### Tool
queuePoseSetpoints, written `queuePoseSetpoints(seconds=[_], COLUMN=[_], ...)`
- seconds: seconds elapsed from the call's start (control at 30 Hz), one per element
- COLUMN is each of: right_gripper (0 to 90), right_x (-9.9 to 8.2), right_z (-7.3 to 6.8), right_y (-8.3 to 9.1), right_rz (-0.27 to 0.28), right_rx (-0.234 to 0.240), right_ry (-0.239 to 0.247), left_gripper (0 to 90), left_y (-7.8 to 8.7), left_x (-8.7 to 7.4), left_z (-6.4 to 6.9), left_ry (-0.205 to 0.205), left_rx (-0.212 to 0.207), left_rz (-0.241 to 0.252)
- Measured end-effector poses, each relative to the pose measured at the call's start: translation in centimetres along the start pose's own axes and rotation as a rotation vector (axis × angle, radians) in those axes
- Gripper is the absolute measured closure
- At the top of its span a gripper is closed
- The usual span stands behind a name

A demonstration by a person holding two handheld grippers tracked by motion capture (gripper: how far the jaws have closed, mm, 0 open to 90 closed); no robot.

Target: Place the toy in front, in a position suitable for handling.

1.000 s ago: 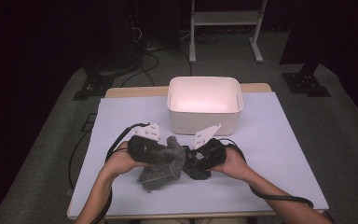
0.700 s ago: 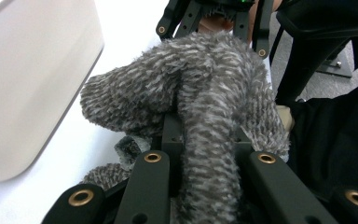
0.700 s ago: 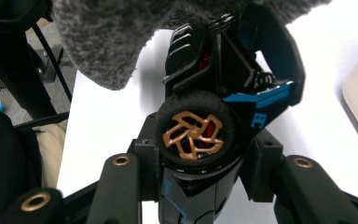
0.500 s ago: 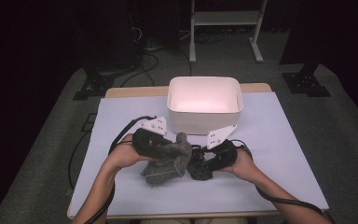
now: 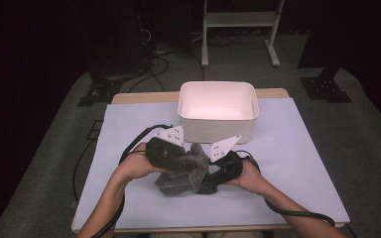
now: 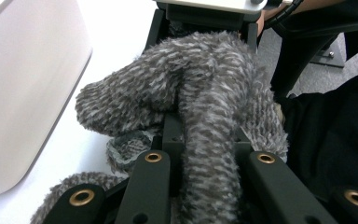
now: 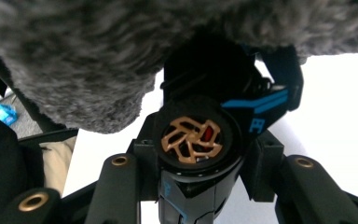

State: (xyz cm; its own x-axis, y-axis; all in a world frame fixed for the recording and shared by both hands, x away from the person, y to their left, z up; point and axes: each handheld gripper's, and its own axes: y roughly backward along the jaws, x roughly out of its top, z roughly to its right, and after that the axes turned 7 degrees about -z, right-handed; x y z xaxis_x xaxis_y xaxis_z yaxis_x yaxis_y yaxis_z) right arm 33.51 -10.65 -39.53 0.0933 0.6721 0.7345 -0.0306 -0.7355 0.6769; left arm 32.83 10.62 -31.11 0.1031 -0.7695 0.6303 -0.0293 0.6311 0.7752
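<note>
Right gripper view, black-blue tool (image 7: 200, 154), markings unreadable

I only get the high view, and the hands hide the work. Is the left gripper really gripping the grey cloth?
Observer: Yes. The left gripper has its jaws pinched on a fold of the cloth.
Operator: What does the right one hold?
Observer: The right gripper clamps a black device with blue stripes.
Operator: Is the device covered?
Observer: Only partly. The cloth lies across its far side, and its copper-coloured grille is bare.
</note>
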Motion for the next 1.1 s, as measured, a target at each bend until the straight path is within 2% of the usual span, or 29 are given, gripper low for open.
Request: queuePoseSetpoints(seconds=[0.23, 0.4, 0.5, 0.73, 0.87, 1.1], right_gripper=[53.6, 56.1, 56.1, 56.2, 56.2, 56.1], right_x=[0.0, -0.2, -0.3, -0.8, -0.7, -0.4], right_z=[-0.1, -0.4, -0.5, -0.5, -0.5, -0.9], right_y=[0.8, 1.2, 1.5, 2.2, 2.1, 1.8], right_rz=[-0.008, -0.025, -0.031, -0.036, -0.036, -0.035], right_rx=[-0.001, -0.034, -0.037, -0.040, -0.044, -0.056], right_ry=[0.003, 0.023, 0.023, 0.011, 0.007, 0.014], left_gripper=[76.4, 76.4, 76.3, 76.3, 76.4, 76.4], left_y=[0.0, 0.0, 0.1, 0.1, 0.1, -0.3], left_x=[0.3, 0.2, -0.3, -1.3, -0.5, 2.2], left_z=[0.2, 0.3, 0.3, 0.1, 0.1, 0.3], left_ry=[-0.008, -0.011, -0.004, 0.011, 0.001, -0.053], left_rx=[0.006, 0.003, 0.016, 0.018, 0.015, 0.016], left_rz=[-0.023, -0.017, -0.029, -0.049, -0.048, -0.045])
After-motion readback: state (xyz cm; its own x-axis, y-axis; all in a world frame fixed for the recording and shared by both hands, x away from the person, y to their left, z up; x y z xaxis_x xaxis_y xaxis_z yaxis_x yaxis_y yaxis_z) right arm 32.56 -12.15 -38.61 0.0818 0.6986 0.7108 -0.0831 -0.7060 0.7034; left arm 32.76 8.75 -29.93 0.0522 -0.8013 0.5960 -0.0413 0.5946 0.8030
